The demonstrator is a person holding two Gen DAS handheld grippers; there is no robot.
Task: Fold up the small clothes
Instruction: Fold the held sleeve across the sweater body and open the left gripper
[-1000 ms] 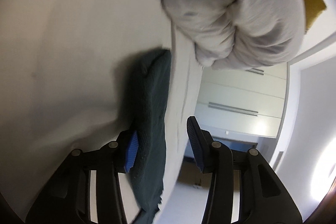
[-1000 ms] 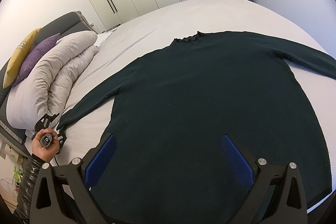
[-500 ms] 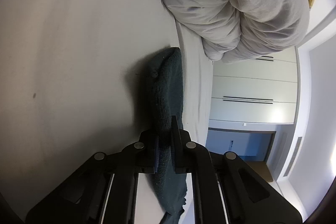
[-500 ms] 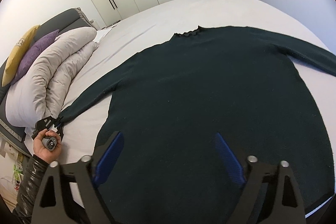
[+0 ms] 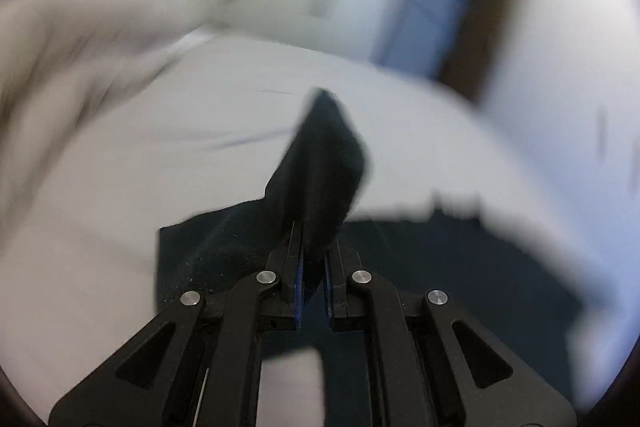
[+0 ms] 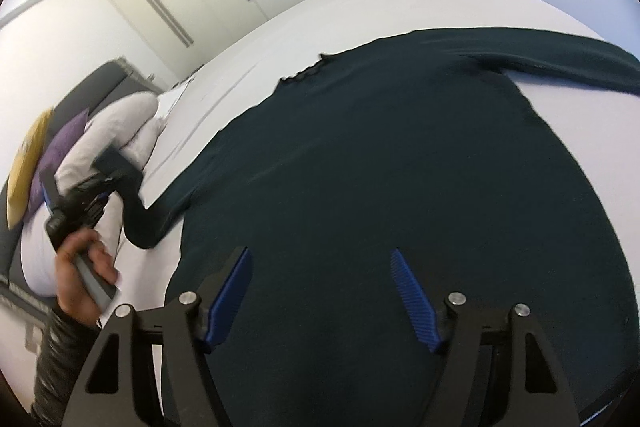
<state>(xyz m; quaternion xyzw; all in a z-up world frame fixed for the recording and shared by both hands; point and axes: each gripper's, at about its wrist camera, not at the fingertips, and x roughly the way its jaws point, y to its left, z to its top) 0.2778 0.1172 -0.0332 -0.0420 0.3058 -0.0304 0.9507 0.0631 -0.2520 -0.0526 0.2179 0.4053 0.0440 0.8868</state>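
- The left claw (image 5: 311, 279) has gone from standing open around the cuff a second ago to clamped tight on it; the sleeve end (image 5: 320, 163) now sticks up out of the pinch toward 12 o'clock in the left wrist view.
- That view has also swung round: it faced the duvet and wardrobe sideways before, and now looks blurred across the bed (image 5: 160, 131) toward the doorway, so the hand is plainly moving fast.
- In the right wrist view, the left claw (image 6: 86, 193) sits at 9 o'clock with the sleeve (image 6: 138, 223) lifted off the sheet and drooping in a loop, where earlier it lay flat.
- My reading: the first fold has begun, the sleeve being carried in over the body of the sweater (image 6: 380, 167).
- The right claw (image 6: 320, 297) is closing from wide, its blue pads apart with nothing pinched between them; it hovers over the lower part of the sweater at 6 o'clock.
- Only the right wrist view shows the whole garment spread flat on the bed, collar at 12 o'clock, other sleeve stretching to 2 o'clock, plus the person's hand (image 6: 82, 277) on the handle.
- Only the left wrist view shows the pinch itself close up.
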